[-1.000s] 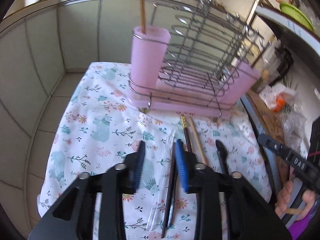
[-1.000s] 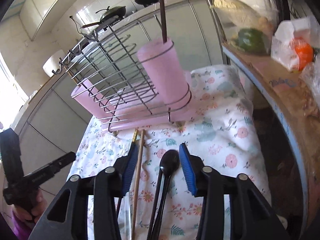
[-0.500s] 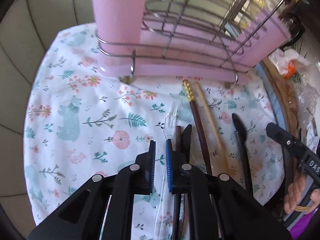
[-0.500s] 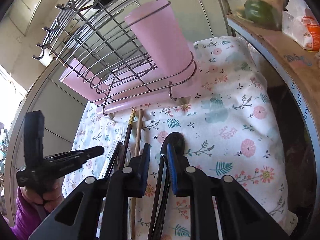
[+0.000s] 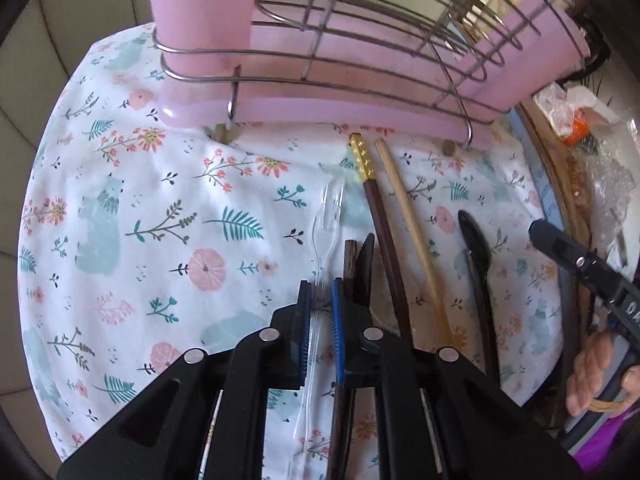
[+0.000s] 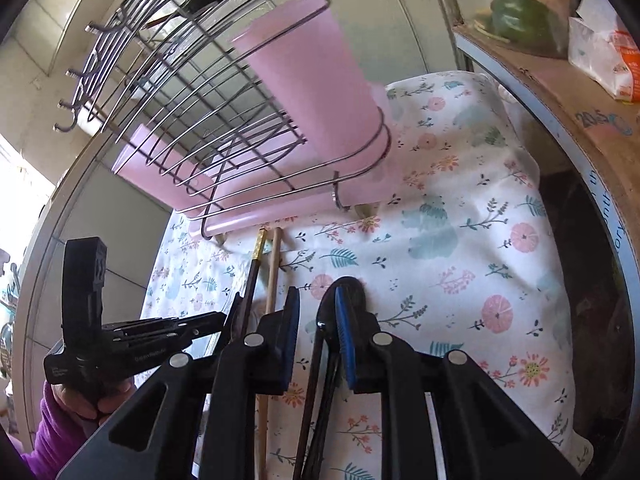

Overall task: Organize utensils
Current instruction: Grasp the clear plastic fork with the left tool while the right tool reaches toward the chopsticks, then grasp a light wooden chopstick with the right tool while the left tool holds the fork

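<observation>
My left gripper [image 5: 320, 300] has its jaws closed on the clear fork [image 5: 326, 220] lying on the cloth [image 5: 120, 200]. My right gripper [image 6: 316, 316] has its jaws clamped on the black spoon [image 6: 350, 286], in front of the rack [image 6: 224, 128].

Pale tiled wall [image 6: 404, 20], floral tablecloth [image 5: 132, 216], bright daylight from a window [image 6: 16, 184]

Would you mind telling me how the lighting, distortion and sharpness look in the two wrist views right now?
Left wrist view: strong fisheye bending of the wire rack, dark corner vignette, even daylight on the floral cloth, clear fork hard to see. Right wrist view: overexposed window glare at the left edge, same barrel distortion, pink cup slightly soft.
</observation>
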A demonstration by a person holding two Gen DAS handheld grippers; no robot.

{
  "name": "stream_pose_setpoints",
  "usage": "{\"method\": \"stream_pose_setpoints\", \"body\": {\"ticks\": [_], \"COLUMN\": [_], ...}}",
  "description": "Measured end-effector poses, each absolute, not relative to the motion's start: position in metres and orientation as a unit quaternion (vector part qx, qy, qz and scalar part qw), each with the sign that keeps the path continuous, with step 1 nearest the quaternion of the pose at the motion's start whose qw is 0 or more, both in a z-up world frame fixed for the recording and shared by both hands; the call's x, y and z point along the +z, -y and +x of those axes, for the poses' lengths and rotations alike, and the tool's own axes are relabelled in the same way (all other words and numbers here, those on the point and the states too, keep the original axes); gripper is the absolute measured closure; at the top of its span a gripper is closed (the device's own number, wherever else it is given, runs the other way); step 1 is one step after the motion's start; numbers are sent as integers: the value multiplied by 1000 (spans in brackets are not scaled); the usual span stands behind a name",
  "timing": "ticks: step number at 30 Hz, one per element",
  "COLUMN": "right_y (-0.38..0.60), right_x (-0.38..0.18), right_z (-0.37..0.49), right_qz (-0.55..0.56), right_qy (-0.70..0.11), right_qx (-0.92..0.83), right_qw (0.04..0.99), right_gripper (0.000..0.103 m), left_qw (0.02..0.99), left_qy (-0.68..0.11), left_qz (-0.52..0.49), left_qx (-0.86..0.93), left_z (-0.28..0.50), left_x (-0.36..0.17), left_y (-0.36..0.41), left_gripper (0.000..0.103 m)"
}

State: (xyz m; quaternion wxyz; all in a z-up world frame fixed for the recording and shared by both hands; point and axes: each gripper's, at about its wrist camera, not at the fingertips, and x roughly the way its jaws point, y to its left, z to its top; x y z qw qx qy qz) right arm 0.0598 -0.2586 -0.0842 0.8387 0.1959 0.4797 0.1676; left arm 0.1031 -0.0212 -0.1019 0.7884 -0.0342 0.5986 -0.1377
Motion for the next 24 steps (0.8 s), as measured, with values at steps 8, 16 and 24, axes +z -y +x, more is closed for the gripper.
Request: {"method": "stream_pose_setpoints", "body": {"ticks": [8, 16, 24], "right_y": [256, 244, 228], "right_x": [-85, -87, -93], "right_z": [56, 58, 65], "right_qz": [192, 184, 173], "right_qy": [-483, -489, -498], "right_qx": [172, 183, 193], "right_qw": [837, 833, 827], "right_gripper": [85, 85, 85], "left_qw": [800, 815, 802], "left_qy": [-587, -569, -589], "left_qz": [-42, -93, -84], "left_qx": [-119, -63, -50], "left_z": [100, 96, 97], "left_x": [-101, -86, -97], "left_y": [20, -13, -27], "left_gripper": [99, 99, 99]}}
